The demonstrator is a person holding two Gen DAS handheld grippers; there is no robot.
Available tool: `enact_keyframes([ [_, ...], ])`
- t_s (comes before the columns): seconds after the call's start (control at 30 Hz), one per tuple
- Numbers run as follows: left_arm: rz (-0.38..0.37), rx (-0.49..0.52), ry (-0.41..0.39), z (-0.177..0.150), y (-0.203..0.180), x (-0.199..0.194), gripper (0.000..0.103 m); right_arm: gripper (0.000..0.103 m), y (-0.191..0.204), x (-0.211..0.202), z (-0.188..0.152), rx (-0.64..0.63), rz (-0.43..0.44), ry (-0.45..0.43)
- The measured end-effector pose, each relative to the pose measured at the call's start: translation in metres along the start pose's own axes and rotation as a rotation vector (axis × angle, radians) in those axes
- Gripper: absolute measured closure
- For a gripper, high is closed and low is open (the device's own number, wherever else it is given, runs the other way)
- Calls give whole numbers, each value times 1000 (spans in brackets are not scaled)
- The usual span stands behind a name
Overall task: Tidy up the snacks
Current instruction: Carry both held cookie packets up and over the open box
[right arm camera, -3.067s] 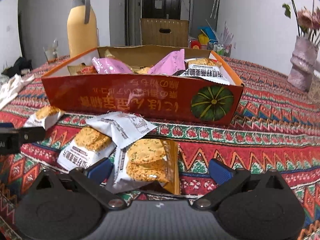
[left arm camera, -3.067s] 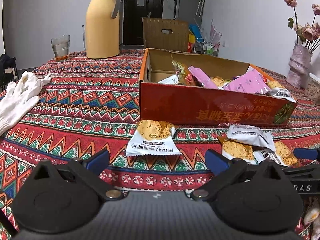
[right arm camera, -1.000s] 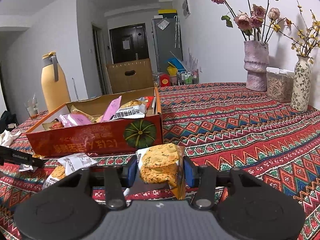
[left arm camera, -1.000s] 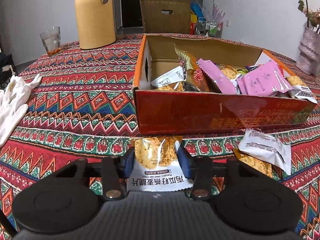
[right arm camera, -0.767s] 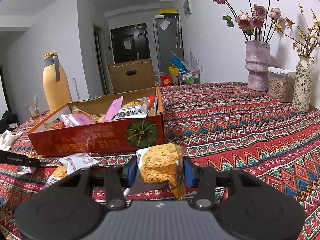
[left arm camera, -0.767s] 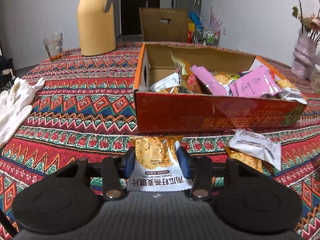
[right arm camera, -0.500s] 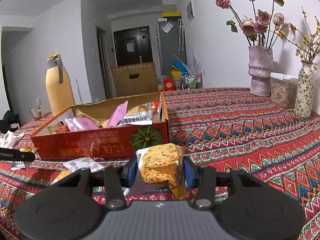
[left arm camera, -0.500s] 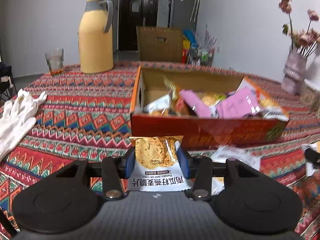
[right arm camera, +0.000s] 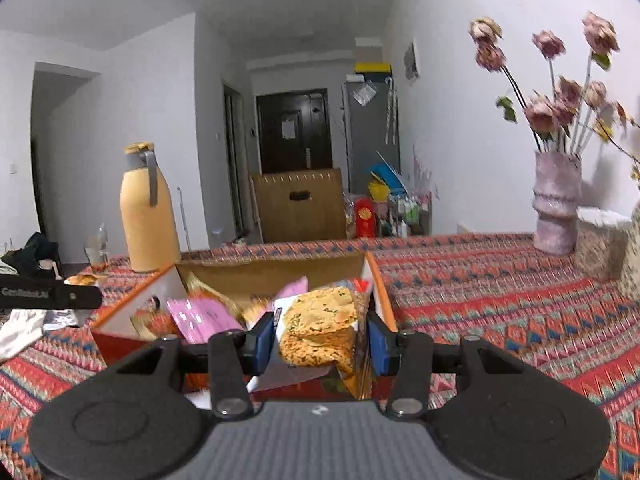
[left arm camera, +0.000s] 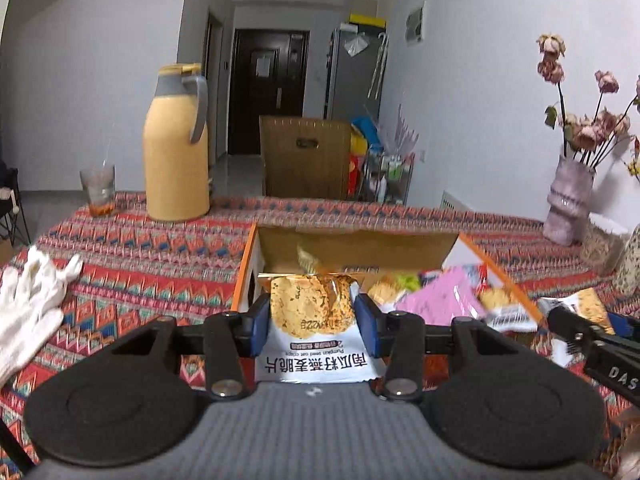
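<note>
The left gripper [left arm camera: 312, 326] is held aloft and aimed slightly downward, its blue pads [left arm camera: 259, 329] clamped against both sides of an oat-crisp packet [left arm camera: 313, 322]. The right gripper [right arm camera: 322, 342] is posed alike, its pads [right arm camera: 379, 342] pressed onto a second crisp packet [right arm camera: 320, 334]. The right gripper's fingers are seen at the right edge of the left wrist view.

Plain white walls [right arm camera: 140, 128] all round, and a dark panelled door [right arm camera: 294, 132] at the end of a short hallway beside a tall grey fridge [right arm camera: 370, 136]. A brown wooden chair back [left arm camera: 306, 156] stands behind the worktop's red zigzag-patterned cloth [right arm camera: 500, 280]. Flat indoor light.
</note>
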State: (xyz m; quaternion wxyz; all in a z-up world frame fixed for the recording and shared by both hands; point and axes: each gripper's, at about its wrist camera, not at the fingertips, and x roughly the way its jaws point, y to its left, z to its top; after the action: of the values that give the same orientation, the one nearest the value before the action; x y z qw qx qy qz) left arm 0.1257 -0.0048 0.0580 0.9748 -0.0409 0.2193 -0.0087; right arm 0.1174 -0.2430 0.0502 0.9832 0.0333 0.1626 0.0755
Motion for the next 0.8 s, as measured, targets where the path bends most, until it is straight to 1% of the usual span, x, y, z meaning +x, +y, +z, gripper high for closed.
enact_keyframes([
  [0.3,8,-15,-58,34,-11,17,57,57,19,40,36,-35,25,-40],
  [0.53,25,-31,-75,54,-16,44,57,57,27,78,52,-51,33,-33],
  [0.67,46,-34,-69,59,-18,65,57,57,31,99,55,-57,34,-26],
  [0.8,59,-51,-52,54,-14,85,57,57,28,115,52,-42,32,-24],
])
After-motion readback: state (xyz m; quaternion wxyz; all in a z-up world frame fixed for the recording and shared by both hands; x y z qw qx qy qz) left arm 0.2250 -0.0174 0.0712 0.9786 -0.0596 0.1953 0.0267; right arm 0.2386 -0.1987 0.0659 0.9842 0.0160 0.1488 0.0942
